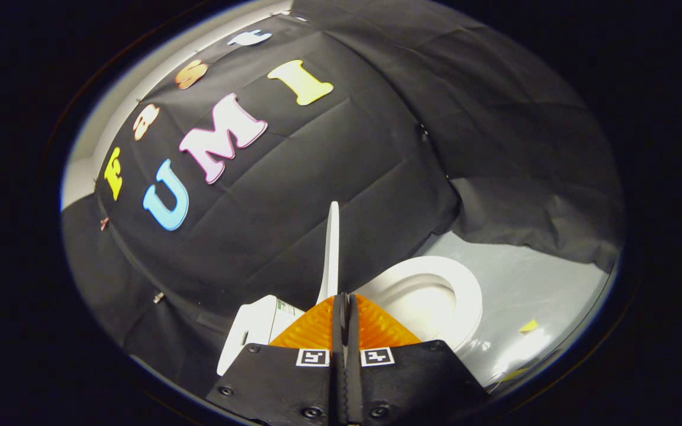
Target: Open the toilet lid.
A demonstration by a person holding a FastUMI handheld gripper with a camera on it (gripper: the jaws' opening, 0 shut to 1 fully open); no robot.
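The claw [346, 307] sat with its two fingers [317, 328] pressed together, no visible gap between them and nothing held, their ribbed pads meeting along a thin dark seam. Two small square markers [312, 357] lay side by side on the claw's body just behind the pads, one on each half.

Directly beyond the fingertips the toilet lid [331, 251] stood raised — seen edge-on as a narrow white blade rising nearly upright from just ahead of the fingers, its top tilted slightly to the right against the dark cloth wall [293, 195]. Whether the fingertips touched the lid's lower edge could not be told; the edge appeared to meet the tips at the seam.

To the right of the lid, the white seat ring [465, 290] lay flat and uncovered, the pale bowl [427, 307] open within it. To the left of the fingers, close beside them, the white cistern [255, 331] showed as a boxy form with a small label near its top corner, too small to make out.

The toilet stood on a glossy grey floor [542, 278] that caught a bright reflection near the bowl's base. A small yellow scrap [528, 325] lay on that floor, well apart from the toilet on its right side. More black cloth — creased and draped [524, 154] — hung behind the toilet and to the right, its lower hem sagging above the floor.
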